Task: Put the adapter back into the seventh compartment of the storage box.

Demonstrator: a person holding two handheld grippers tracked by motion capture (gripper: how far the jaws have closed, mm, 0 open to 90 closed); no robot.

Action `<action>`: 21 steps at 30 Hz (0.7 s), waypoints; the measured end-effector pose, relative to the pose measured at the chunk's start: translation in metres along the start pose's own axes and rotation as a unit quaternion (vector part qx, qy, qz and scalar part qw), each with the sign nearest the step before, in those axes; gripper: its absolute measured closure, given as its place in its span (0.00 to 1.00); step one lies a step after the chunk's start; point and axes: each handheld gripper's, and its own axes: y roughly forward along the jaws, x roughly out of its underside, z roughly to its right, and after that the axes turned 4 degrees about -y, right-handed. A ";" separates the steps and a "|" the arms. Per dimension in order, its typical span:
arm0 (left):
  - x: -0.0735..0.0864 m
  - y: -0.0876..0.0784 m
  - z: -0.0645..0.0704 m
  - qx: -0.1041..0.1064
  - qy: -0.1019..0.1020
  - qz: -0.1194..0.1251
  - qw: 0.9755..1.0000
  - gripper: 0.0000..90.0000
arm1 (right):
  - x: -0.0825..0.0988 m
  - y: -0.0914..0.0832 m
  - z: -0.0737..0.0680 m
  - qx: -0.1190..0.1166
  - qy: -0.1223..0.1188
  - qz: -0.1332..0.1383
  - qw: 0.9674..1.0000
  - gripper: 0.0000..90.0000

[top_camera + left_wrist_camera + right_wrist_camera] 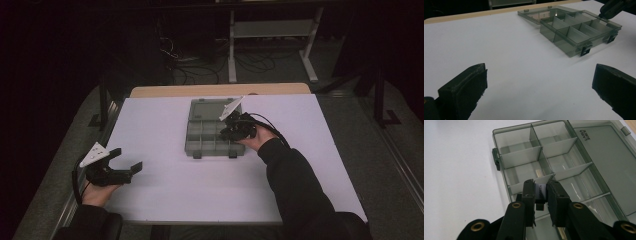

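Observation:
A smoky clear compartment box [202, 144] lies open in the middle of the white table, its lid [209, 108] flat behind it. My right gripper [229, 131] hovers over the box's right side. In the right gripper view it [541, 189] is shut on a small black part with a white label [541, 191], above the box's dividers [524, 157]. My left gripper [127, 159] rests at the table's left front, open and with nothing in it. In the left gripper view its jaws [539, 82] stand wide apart over bare table, with the box [579, 30] farther off.
A white sheet [165, 190] covers the table, and a wooden strip [220, 90] shows along its far edge. Beyond that are a metal desk frame [270, 30] and floor cables [195, 65]. The right forearm in a dark sleeve [295, 180] crosses the table's front right.

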 end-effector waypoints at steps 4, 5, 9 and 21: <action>0.000 0.000 0.000 0.000 -0.001 0.001 1.000 0.00 | 0.001 0.002 0.002 0.000 0.002 0.001 1.000 0.83; 0.000 0.000 0.000 -0.001 0.000 0.000 1.000 0.00 | 0.001 0.003 0.002 -0.001 0.004 0.001 1.000 0.83; 0.000 -0.001 0.000 -0.002 0.000 0.002 1.000 0.00 | 0.001 0.007 0.002 -0.004 0.003 -0.002 1.000 0.83; 0.000 -0.001 0.000 -0.003 0.000 0.000 1.000 0.00 | 0.004 0.021 0.006 -0.013 0.004 -0.018 1.000 0.83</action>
